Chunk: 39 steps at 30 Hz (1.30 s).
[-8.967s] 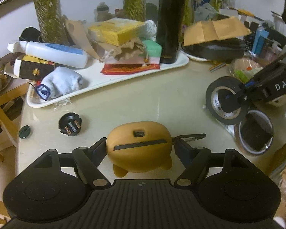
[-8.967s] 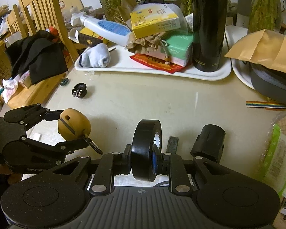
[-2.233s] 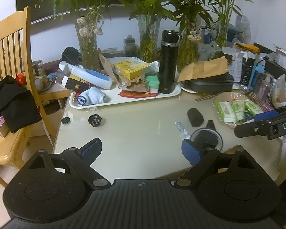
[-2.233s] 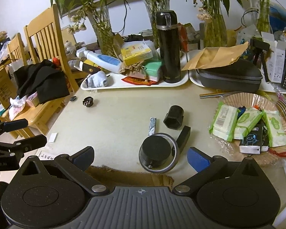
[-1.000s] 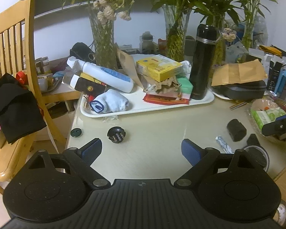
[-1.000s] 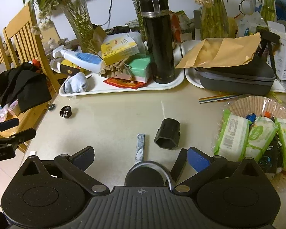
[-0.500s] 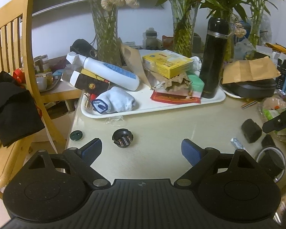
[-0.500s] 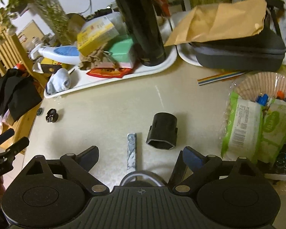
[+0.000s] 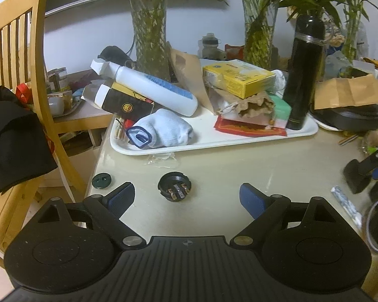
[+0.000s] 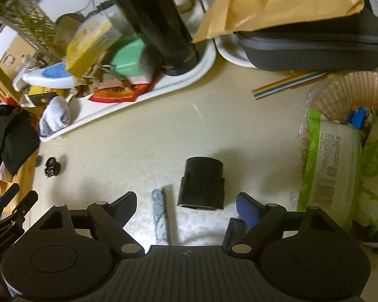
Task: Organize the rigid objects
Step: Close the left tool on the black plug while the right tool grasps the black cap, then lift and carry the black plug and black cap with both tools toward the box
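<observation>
**Two Grippers Closing In on Counter Clutter**

Risk ahead: closing right gripper (image 10: 185,202) may catch the marbled stick (image 10: 160,215) beside the black hex cap (image 10: 202,183), or nudge the cap away, since both lie between the jaws. Jaws wide and narrowing, nothing pinched. Left gripper (image 9: 186,197) spread wide and empty, round black plug (image 9: 174,186) just ahead between the tips on the counter (image 9: 239,161), dark button (image 9: 101,180) off to the left.

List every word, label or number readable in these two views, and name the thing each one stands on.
"GenRobot": left gripper body, partly cut off, small.
Yellow box: print too blurred.
White bottle blue label: unreadable.
Wet-wipe pack: fine print and barcode too small.
Black box: gold emblem, no legible words.
</observation>
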Each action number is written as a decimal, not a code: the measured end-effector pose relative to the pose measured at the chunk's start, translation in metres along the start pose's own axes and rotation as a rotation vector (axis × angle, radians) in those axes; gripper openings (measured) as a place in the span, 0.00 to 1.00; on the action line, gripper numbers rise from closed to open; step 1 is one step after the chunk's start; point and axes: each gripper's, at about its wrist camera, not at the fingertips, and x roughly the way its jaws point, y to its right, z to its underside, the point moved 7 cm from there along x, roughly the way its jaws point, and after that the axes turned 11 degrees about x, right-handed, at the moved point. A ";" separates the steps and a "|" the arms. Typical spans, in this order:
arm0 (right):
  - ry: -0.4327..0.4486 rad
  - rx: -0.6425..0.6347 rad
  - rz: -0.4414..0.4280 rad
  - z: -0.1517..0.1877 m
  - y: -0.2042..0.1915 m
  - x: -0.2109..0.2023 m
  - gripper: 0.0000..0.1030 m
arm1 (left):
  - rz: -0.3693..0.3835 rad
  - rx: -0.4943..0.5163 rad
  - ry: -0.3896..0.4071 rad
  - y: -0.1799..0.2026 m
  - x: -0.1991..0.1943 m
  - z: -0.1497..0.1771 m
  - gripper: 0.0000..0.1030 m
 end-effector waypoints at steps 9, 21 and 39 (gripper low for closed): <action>-0.048 0.040 0.019 -0.007 0.009 0.017 0.72 | 0.001 0.005 -0.009 -0.005 0.024 0.007 0.89; -0.096 0.060 0.019 -0.006 0.008 0.026 0.56 | 0.010 -0.013 -0.046 -0.008 0.064 0.005 0.67; -0.117 0.089 0.006 -0.003 0.008 0.027 0.43 | 0.019 -0.014 -0.077 -0.005 0.069 0.004 0.39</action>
